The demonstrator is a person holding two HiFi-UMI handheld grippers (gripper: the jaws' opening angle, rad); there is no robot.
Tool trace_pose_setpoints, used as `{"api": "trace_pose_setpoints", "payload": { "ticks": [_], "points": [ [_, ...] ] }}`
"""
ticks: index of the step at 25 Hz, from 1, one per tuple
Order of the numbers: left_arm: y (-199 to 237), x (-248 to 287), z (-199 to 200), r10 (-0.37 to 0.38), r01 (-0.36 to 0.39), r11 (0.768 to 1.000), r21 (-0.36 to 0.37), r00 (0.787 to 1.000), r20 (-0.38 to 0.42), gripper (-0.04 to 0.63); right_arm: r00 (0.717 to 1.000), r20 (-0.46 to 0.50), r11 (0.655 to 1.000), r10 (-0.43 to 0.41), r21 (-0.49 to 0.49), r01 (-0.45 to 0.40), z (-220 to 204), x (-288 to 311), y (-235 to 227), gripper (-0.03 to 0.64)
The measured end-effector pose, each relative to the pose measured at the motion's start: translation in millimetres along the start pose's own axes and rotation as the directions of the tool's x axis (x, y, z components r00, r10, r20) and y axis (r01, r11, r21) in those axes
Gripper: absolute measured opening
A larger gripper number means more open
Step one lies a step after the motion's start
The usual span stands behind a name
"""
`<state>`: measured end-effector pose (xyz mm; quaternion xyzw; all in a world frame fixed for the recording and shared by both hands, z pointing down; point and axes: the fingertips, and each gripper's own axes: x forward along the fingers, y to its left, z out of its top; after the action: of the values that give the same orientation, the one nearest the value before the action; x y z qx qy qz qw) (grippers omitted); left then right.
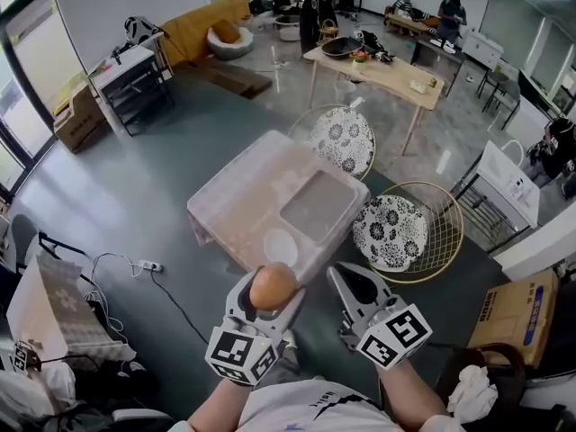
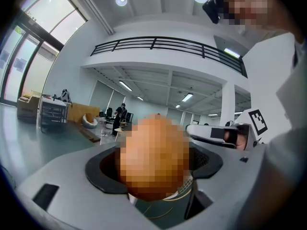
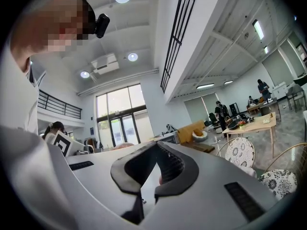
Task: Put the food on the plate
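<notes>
- Clear lidded storage box (image 1: 270, 187) directly ahead of both hand-held grippers. Lid flat, mostly bare, open from above.
- Small white plate (image 1: 281, 247) at lid's near edge, nothing over it.
- Air free between plate and left hand-held gripper (image 1: 272, 282), which holds round orange-brown food (image 1: 273, 290).
- Right hand-held gripper (image 1: 340, 275) just beside left, only narrow gap between them.
- Gold wire chair (image 1: 441, 241) with patterned cushion just beside box's right corner, crowds that flank.
- Second patterned chair (image 1: 344, 138) behind box.
- Left of box: bare floor (image 1: 153, 196). Power strip (image 1: 148, 265) and cable lie low, well apart.
</notes>
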<state>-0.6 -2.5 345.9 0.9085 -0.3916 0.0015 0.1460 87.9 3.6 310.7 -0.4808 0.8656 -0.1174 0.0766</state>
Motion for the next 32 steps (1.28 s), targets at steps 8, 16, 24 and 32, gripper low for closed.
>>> {"api": "trace_pose_setpoints", "payload": {
  "ticks": [8, 16, 24, 32],
  "points": [
    [72.8, 55.0, -10.4, -0.007, 0.007, 1.000, -0.011, 0.999, -0.043, 0.356, 0.999, -0.030, 0.999, -0.044, 0.027, 0.045, -14.1, 86.3, -37.5, 0.012],
    [115.0, 100.3, -42.8, 0.034, -0.037, 0.999, -0.028, 0.995, -0.090, 0.356, 0.995, -0.077, 0.996, -0.057, 0.059, 0.062, -38.1, 135.2, -71.2, 0.012],
    [154.6, 138.8, -83.3, 0.135, -0.143, 0.988, -0.051, 0.981, -0.137, 0.356, 0.990, -0.134, 0.996, 0.039, 0.090, -0.027, -64.9, 194.7, -109.6, 0.012],
    [181.1, 168.2, -128.3, 0.220, -0.235, 0.970, -0.061, 0.957, -0.188, 0.356, 0.975, -0.187, 0.988, 0.121, 0.121, -0.099, -95.1, 223.8, -140.7, 0.012]
  ]
}}
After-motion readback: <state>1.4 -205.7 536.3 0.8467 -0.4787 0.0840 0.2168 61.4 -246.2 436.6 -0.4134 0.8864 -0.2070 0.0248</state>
